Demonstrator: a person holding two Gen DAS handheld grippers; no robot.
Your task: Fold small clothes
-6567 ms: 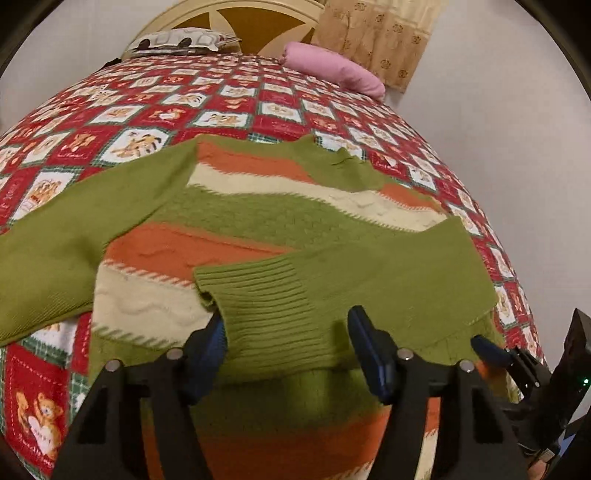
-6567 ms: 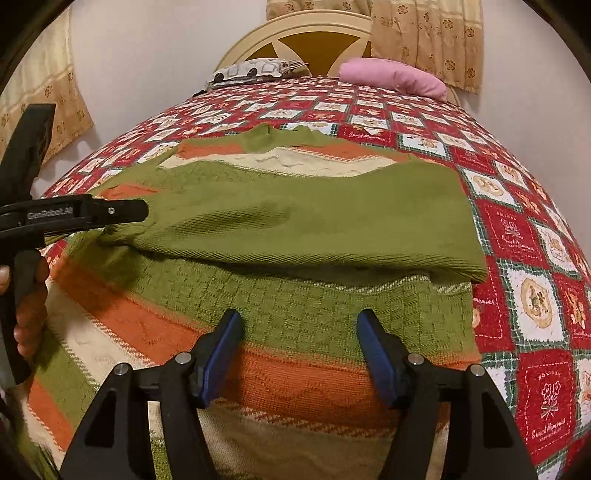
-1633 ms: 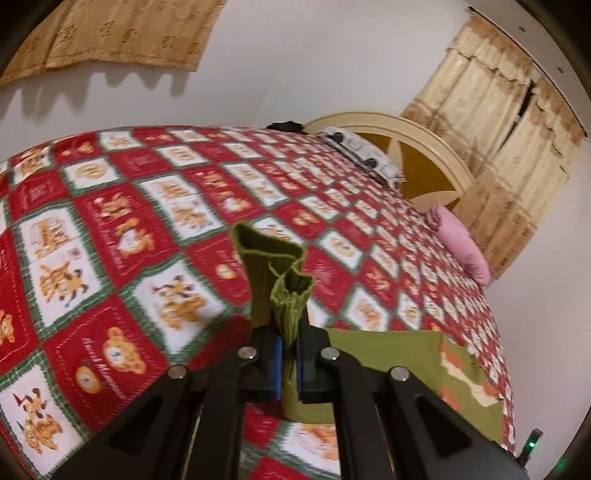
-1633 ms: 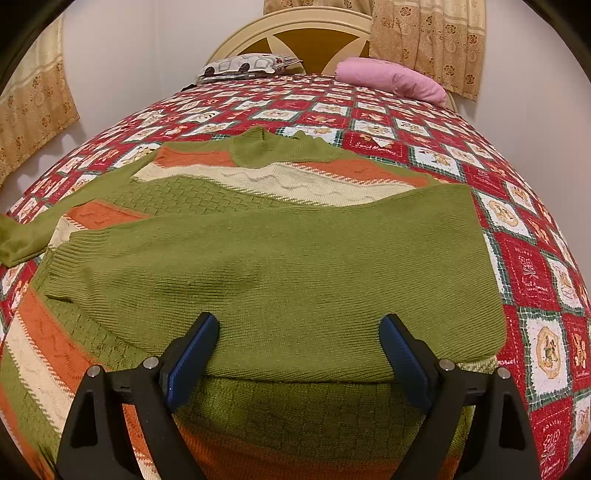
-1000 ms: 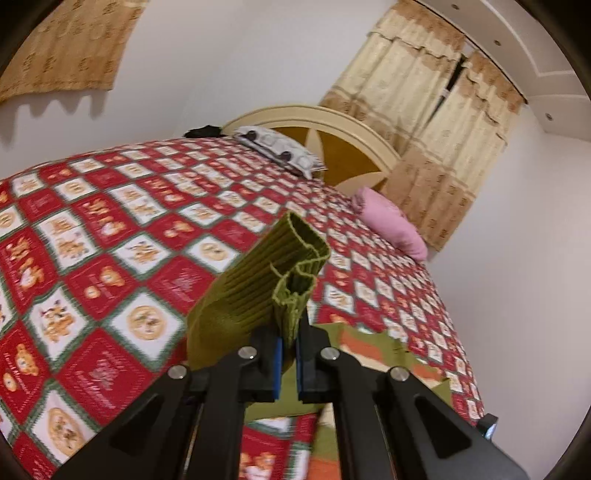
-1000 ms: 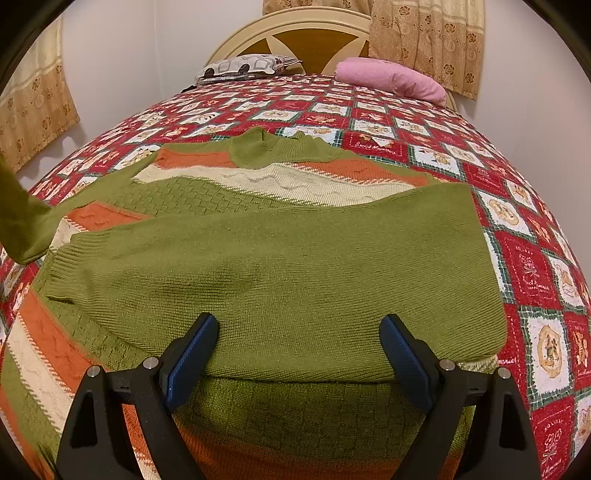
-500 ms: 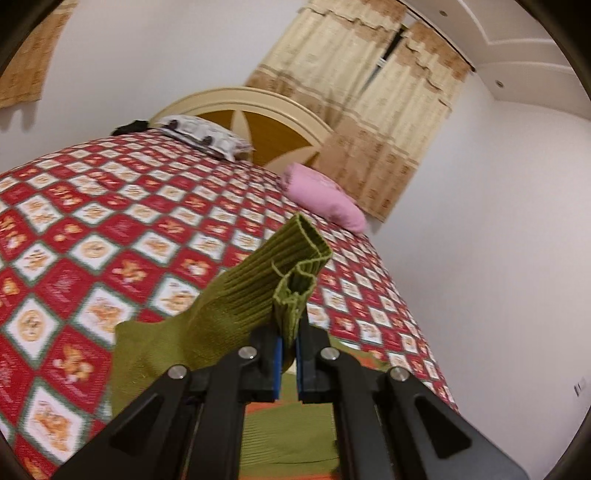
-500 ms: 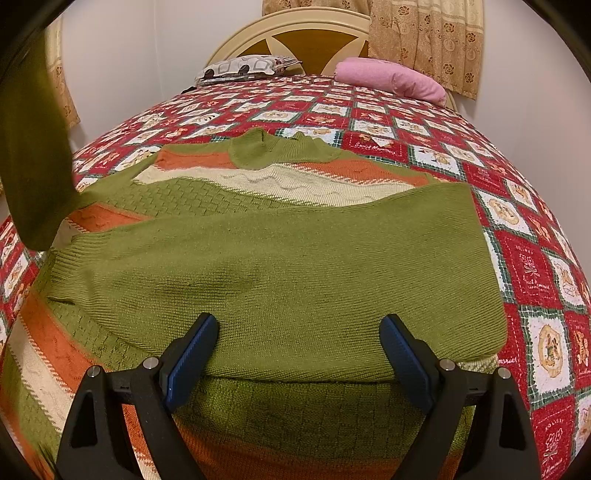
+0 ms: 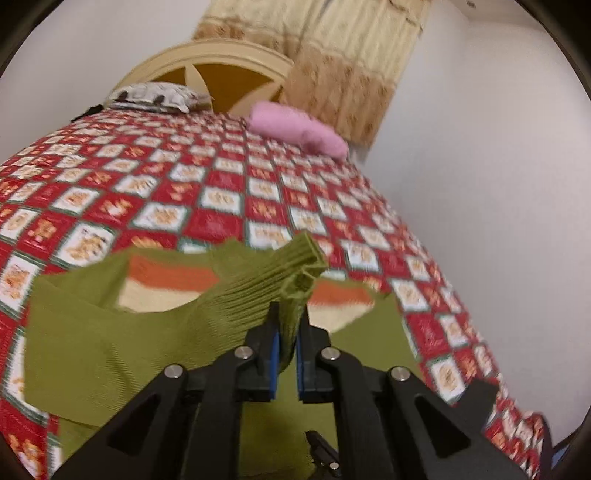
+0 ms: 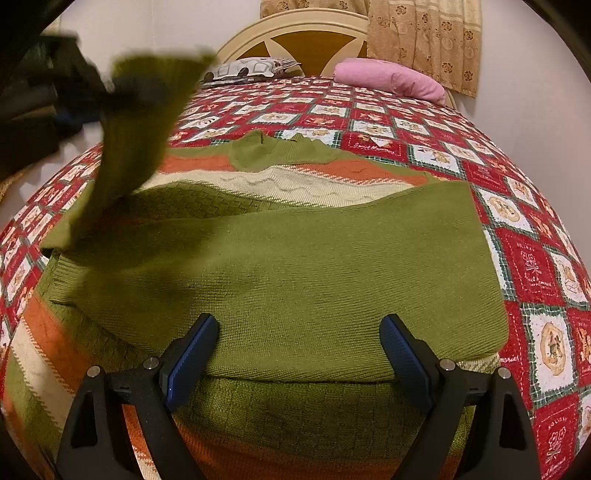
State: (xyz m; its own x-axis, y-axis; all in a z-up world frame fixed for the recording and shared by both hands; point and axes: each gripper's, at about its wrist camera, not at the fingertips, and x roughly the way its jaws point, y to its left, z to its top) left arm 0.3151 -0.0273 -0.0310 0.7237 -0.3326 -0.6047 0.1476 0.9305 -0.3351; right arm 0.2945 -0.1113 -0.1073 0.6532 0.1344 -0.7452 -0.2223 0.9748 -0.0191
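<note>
— What's the room like?

— A bed covered by a red patchwork quilt (image 10: 528, 266) with bear squares, a cream headboard (image 10: 295, 33) against the white wall, a patterned pillow (image 10: 251, 68) to its left, a pink pillow (image 10: 388, 79) to its right, and beige curtains (image 10: 424, 33) behind that.

— And the garment?

— A striped sweater (image 10: 288, 184), green, orange and cream, lies flat on the quilt in the middle of the bed. Its right sleeve (image 10: 314, 280) is folded across the body.

— Starting at the left, what is happening?

— The left tool (image 9: 287, 343) is clenched on the ribbed cuff of the left sleeve (image 9: 236, 295), which is raised off the bed. From the right wrist camera that sleeve hangs blurred at the upper left, over the sweater's left shoulder.

— The cuff itself?

— It bunches above the closed blue pads (image 9: 274, 350), folded on itself.

— And the right side?

— The right tool (image 10: 295, 354) is released, its fingers spread wide, low over the folded sleeve near its front edge. Whether they touch the knit, I cannot tell.
</note>
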